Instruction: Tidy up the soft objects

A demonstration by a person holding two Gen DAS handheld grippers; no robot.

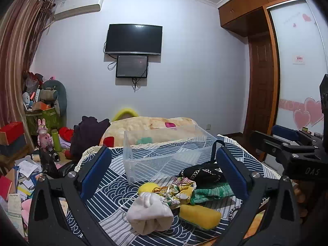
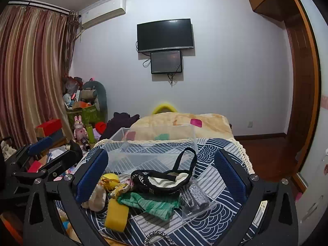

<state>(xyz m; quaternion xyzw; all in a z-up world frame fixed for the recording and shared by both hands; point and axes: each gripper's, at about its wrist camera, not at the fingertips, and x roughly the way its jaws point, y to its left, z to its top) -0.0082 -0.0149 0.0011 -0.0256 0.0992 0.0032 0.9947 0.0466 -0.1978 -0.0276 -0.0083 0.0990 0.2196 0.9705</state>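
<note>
Clutter of soft things lies on a blue-and-white wave-patterned cloth (image 1: 114, 186), seen first from the left wrist: one white drawstring pouch (image 1: 149, 213) nearest the camera, one yellow sponge (image 1: 199, 213) just to its right, one yellow ball (image 1: 146, 188) behind the pouch, one floral fabric piece (image 1: 184, 188), one green knit cloth (image 1: 213, 192) and one black bag (image 1: 202, 174) with a strap rising behind it. One clear bin (image 1: 164, 153) stands beyond the pile, nothing visible inside it. The left gripper (image 1: 162, 176) has its two blue-padded fingers (image 1: 96, 172) spread wide to either side of the pile, holding nothing; the right gripper's black frame shows at the right edge. From the right wrist the same heap sits between the fingers of the right gripper (image 2: 162, 176), which are equally wide apart and grasp nothing: the pouch (image 2: 98, 198) touches the left pad, the sponge (image 2: 116, 215) stands tilted in front, the ball (image 2: 110, 179) lies behind, the green cloth (image 2: 151, 205) spreads in the middle, and the black bag (image 2: 164, 180) shows a cream lining with its strap looping up. One grey item in clear packaging (image 2: 194, 201) lies right of the bag. The bin (image 2: 151, 149) is behind, and the left gripper (image 2: 47, 153) hangs open at the left edge.
</note>
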